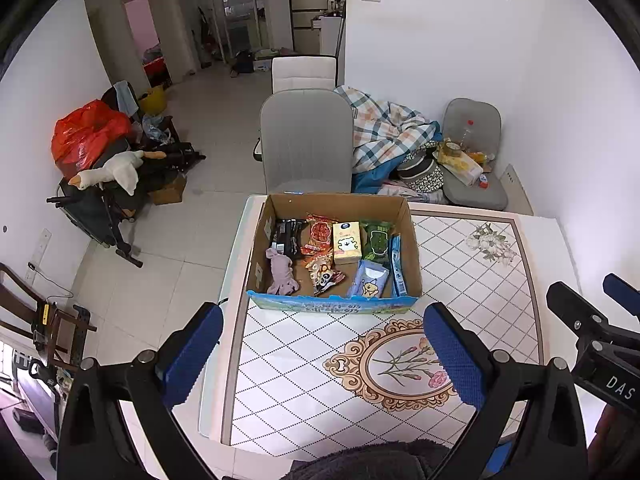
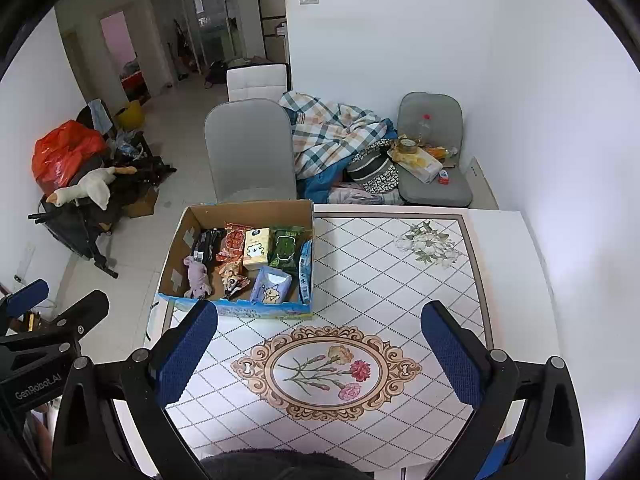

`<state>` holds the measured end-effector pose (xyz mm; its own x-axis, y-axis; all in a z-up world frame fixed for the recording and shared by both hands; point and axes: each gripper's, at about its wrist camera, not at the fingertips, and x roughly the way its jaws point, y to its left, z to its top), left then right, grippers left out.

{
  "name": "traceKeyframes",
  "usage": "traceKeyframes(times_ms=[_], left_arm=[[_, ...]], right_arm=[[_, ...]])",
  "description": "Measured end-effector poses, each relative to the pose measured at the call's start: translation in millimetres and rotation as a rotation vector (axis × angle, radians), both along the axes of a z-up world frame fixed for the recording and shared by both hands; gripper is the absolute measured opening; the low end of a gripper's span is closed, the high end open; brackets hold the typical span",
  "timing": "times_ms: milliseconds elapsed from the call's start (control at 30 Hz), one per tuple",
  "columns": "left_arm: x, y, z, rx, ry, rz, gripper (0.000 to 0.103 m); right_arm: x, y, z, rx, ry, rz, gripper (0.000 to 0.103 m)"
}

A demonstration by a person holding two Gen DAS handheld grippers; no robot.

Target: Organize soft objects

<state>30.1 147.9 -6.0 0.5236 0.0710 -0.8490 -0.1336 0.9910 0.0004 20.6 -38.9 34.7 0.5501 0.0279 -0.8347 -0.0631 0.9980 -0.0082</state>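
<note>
A cardboard box [image 1: 412, 236] [image 2: 176, 248] stands at the far left part of the patterned table [image 1: 320, 380] [image 2: 380, 280]. Inside lie a purple plush toy [image 1: 282, 274] [image 2: 197, 278], a yellow tissue pack [image 1: 346, 242] [image 2: 255, 249], a green wipes pack [image 1: 376, 240] [image 2: 286, 249], a light blue tissue pack [image 1: 370, 280] [image 2: 272, 286], a black packet [image 1: 290, 238] and red snack bags [image 1: 320, 234] [image 2: 233, 242]. My left gripper [image 1: 324, 348] is open and empty, held above the table before the box. My right gripper [image 2: 320, 348] is open and empty over the flower medallion [image 2: 326, 372].
A grey chair [image 1: 306, 140] [image 2: 250, 148] stands behind the box. A plaid blanket [image 1: 384, 128] [image 2: 332, 128] and a cluttered grey seat [image 1: 474, 160] [image 2: 434, 160] sit by the wall. A goose plush [image 1: 108, 172] and a red bag [image 1: 86, 132] lie on the left.
</note>
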Motion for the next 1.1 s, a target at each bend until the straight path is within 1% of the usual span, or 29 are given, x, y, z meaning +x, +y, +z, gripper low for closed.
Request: traceKeyframes(times_ms=[567,1100], left_arm=[[-2.2,0.6,0.3,0.001,0.004,0.003,0.103],[-6.6,-0.6,-1.7,-0.001,0.007,0.005,0.103]], right_arm=[[0.5,-3.6,0.5,-0.024,-0.008,-0.01,0.103],[-2.0,-5.4,-3.7,-0.025,-0.003,-0.02,0.103]])
